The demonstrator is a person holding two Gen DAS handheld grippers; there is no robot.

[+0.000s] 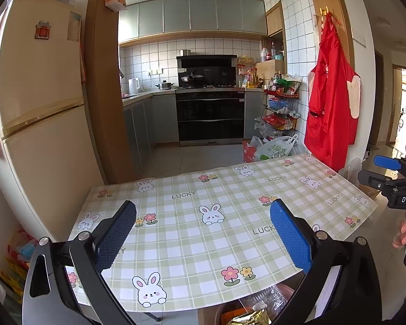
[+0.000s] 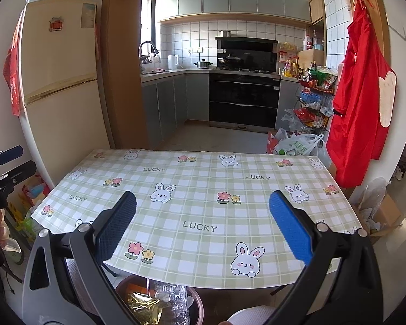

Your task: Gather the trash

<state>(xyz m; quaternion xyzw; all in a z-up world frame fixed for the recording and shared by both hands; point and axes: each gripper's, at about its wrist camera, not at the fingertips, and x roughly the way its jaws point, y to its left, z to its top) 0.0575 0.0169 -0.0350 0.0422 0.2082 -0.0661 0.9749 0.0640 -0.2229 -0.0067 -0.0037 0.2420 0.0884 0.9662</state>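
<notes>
Right wrist view: the right gripper (image 2: 203,208) hangs with jaws spread wide and empty above the table (image 2: 203,178), whose checked rabbit-print cloth shows no litter anywhere on it. The trash sits below the table's near edge: a round brown bin (image 2: 200,304) holding a gold foil wrapper (image 2: 144,307) and crumpled clear plastic packaging (image 2: 173,296). The left gripper (image 1: 203,214) is likewise parted and carries nothing above the table's near half; from its camera the same bin contents peek out under the table's near edge, the gold foil wrapper (image 1: 250,318) beside the clear plastic (image 1: 270,299).

Judged from the bare cloth and the filled bin, the collecting looks at or near its end, with both tools drawn clear of the bin. Beyond the table's far right corner a white plastic bag (image 2: 300,146) stands on the kitchen floor; whether it counts as trash cannot be told. Any next move would call for a check of the floor around the table, then a lowering of one gripper toward whatever remains, closing only once the item lies between the pads.
</notes>
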